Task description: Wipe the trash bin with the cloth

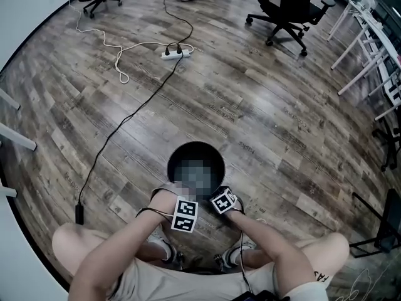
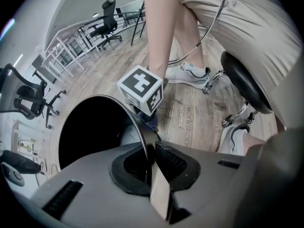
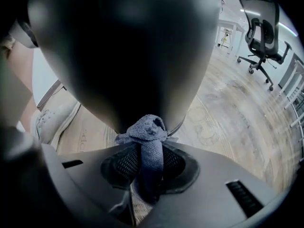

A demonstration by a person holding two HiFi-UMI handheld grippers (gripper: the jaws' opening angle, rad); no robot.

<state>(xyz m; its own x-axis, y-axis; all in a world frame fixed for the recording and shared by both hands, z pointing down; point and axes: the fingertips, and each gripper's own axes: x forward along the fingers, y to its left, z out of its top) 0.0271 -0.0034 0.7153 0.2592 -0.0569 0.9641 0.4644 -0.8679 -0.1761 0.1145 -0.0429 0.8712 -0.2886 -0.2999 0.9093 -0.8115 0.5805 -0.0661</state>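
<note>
The left hand-held gripper clenches the near rim of the trash bin, which stands on the floor. The right hand-held gripper grasps the cloth at the bin's outer wall. Best to press firmly and overlap strokes while the bin is steadied.

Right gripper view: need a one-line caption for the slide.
Right gripper shut on a bunched grey-blue cloth, held against the dark outer wall of the trash bin.
</note>
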